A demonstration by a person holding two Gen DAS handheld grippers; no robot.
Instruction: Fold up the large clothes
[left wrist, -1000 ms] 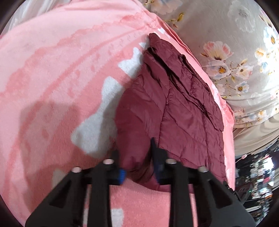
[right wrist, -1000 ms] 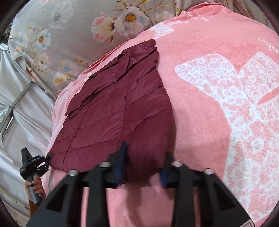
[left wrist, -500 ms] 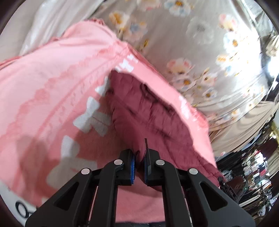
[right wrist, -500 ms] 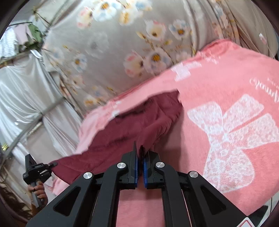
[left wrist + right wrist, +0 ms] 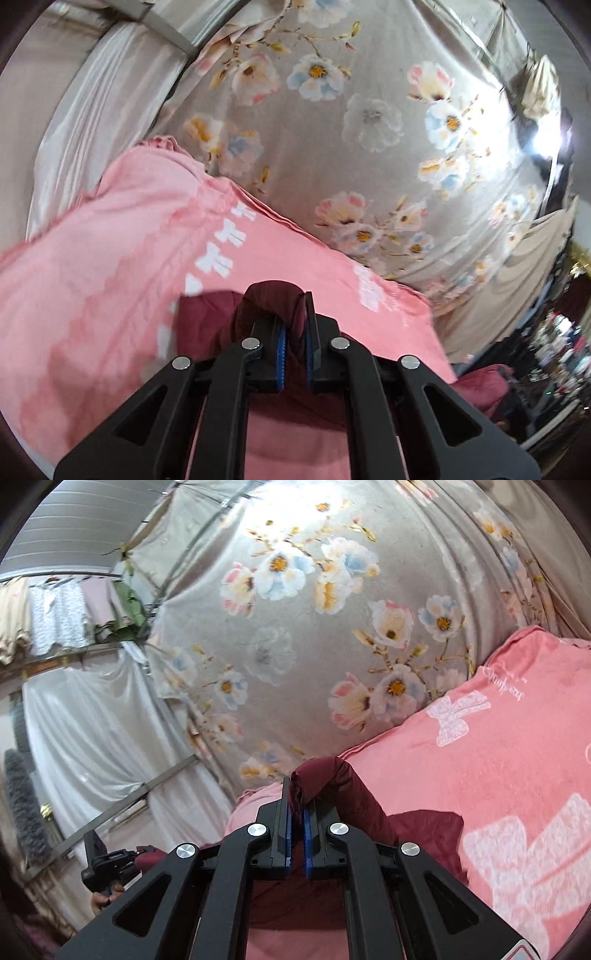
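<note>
The left black two-finger gripper (image 5: 294, 325) has its blue-padded jaws closed on a bunched fold of the dark maroon quilted jacket (image 5: 207, 317), which humps up over the fingertips and trails down between the fingers toward the camera, lifted off the pink plush blanket with white bow patterns (image 5: 110, 266). The rest of the jacket in this view lies low on the blanket just left of the gripper. Behind the blanket's far edge hangs a grey floral-print sheet (image 5: 351, 147). The right black two-finger gripper (image 5: 296, 812) likewise has its jaws clamped on a raised fold of the jacket (image 5: 347, 786), the fabric draping rightward and down onto the blanket (image 5: 498, 768) near its left edge. In the right wrist view's lower left, the left gripper (image 5: 110, 864) appears with maroon fabric at its tip.
</note>
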